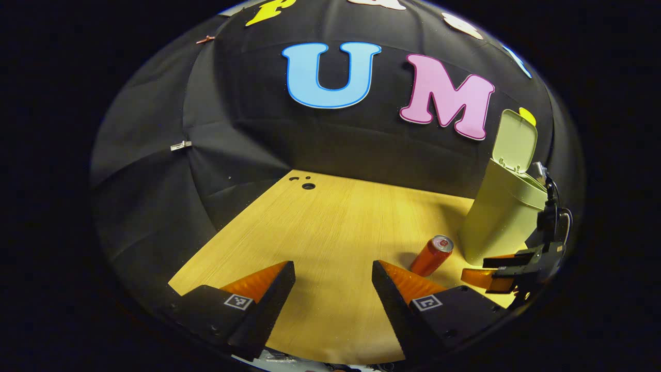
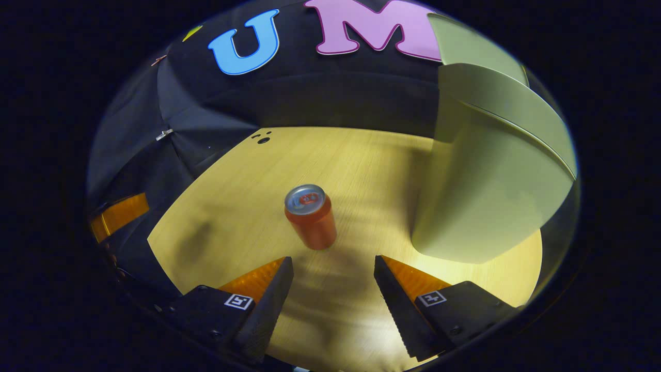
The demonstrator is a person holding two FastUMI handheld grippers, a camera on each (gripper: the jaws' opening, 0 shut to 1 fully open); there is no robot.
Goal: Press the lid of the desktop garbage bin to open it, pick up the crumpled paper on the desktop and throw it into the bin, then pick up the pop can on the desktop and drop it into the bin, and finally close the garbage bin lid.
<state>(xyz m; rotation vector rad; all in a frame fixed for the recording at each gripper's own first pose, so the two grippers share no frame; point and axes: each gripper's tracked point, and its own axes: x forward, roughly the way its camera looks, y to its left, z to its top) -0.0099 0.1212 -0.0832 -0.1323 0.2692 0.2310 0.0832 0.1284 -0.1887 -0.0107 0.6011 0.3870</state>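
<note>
1. The table [image 1: 330, 227] is a light wood-grain surface with black cloth walls behind and to the left of it. A few small dark holes [image 1: 304, 183] sit near its far left corner.
2. The garbage bin [image 1: 496, 217] is a pale yellow-green desktop bin standing upright near the table's right edge. Its lid [image 1: 514, 140] is flipped up and open, hinged at the back. In the right gripper view the bin [image 2: 490, 196] stands close on the right side, its lid [image 2: 472, 49] raised above it.
3. The right gripper [image 2: 333, 281] hangs above the table with its jaws spread wide and nothing between them. The pop can stands just ahead of the gap between the fingers, not touched by either one. In the left gripper view this same gripper [image 1: 472, 268] is seen from the side, near the bin's base, just beside the can.
4. The left gripper [image 1: 333, 284] is also wide open and holds nothing; bare table lies between and ahead of its fingers. It is well to the left of the bin.
5. The pop can [image 2: 311, 217] is orange-red with a silver top, standing upright on the table just left of the bin, apart from it. In the left gripper view the can [image 1: 433, 256] sits between the left gripper's right finger and the bin.
</note>
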